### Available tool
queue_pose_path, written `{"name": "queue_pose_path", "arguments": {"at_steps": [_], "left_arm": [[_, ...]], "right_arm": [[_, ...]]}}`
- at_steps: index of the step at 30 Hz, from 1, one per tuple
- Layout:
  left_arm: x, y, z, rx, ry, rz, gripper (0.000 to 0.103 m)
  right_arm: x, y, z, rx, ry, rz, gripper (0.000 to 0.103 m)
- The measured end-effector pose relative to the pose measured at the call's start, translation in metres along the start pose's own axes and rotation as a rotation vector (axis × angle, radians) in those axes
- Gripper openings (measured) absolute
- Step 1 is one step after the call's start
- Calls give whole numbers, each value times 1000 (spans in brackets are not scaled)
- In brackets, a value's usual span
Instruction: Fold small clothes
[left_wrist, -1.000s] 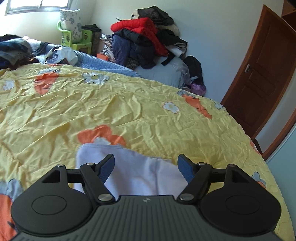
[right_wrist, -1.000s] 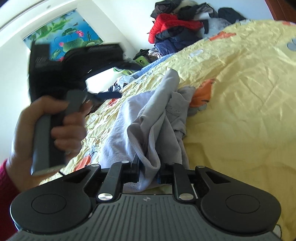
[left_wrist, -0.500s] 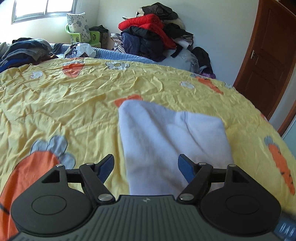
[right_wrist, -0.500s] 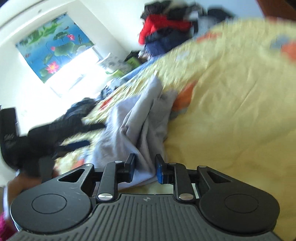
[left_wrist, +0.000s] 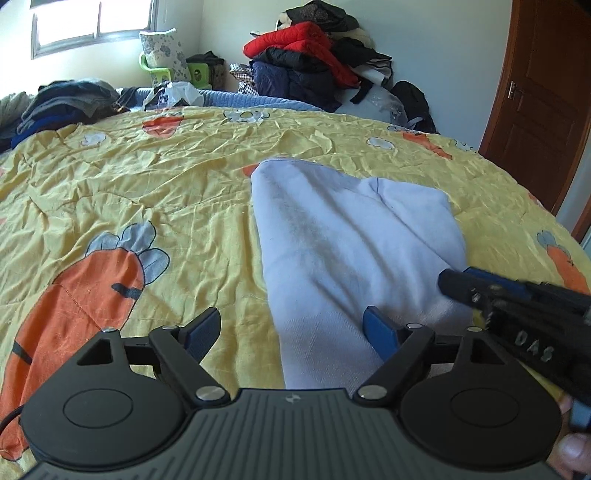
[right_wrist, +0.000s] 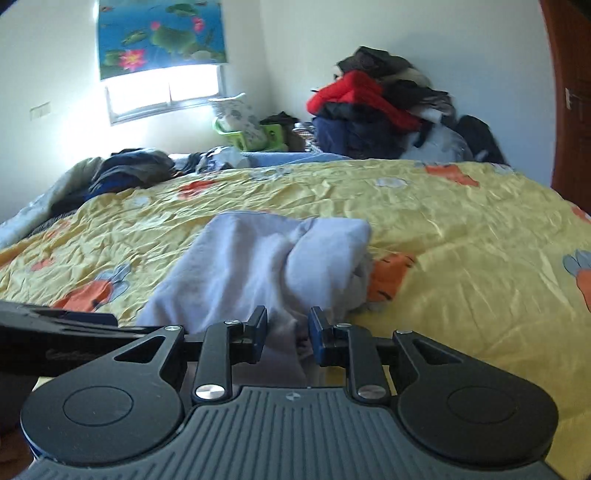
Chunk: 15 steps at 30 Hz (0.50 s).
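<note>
Both claws sit at the near end of the pale lavender garment (left_wrist: 354, 236) mid-bed: left claw (left_wrist: 291, 330) wide, just opened further, straddling its near left edge ungripped, right claw (right_wrist: 287, 328) narrow, cloth between, grip unclear — likely next: pinch, fold.

Soft matt fleece garment (left_wrist: 354, 236) is lying on a crinkled, faintly sheeny cotton bedspread (left_wrist: 147, 192); at two o'clock, a glossy wooden door (left_wrist: 543, 99) is showing.

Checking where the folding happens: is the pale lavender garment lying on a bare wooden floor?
No, the pale lavender cloth garment lies spread on a wrinkled yellow bedspread printed with orange carrots.
</note>
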<state>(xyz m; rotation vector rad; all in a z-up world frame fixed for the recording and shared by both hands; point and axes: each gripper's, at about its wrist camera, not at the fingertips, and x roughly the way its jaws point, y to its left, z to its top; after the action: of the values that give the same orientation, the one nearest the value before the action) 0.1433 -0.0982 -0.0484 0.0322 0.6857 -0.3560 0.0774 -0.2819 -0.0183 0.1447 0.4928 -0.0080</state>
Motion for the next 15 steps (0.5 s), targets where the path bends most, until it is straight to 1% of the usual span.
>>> {"name": "queue_pose_path", "arguments": {"at_steps": [3,6,8,12,15], "left_arm": [[0,-5,-2,23,-13,17,85],[0,-5,-3,11,-10,11,85],[0,-4,-3,9,-9,10,85],[0,-3,-4,7,-6,8,85],[0,-2,-4,10,-6,5,85]], "right_arm": [[-10,5,-1,-16,-33,-13,36],[-25,15,-7,-10,-55,10,38],[-22,15,-8,-13,-39,12,42],[-7,13,-17,-11,26,-12,42],[-7,7,-18,42,28,7,44]]}}
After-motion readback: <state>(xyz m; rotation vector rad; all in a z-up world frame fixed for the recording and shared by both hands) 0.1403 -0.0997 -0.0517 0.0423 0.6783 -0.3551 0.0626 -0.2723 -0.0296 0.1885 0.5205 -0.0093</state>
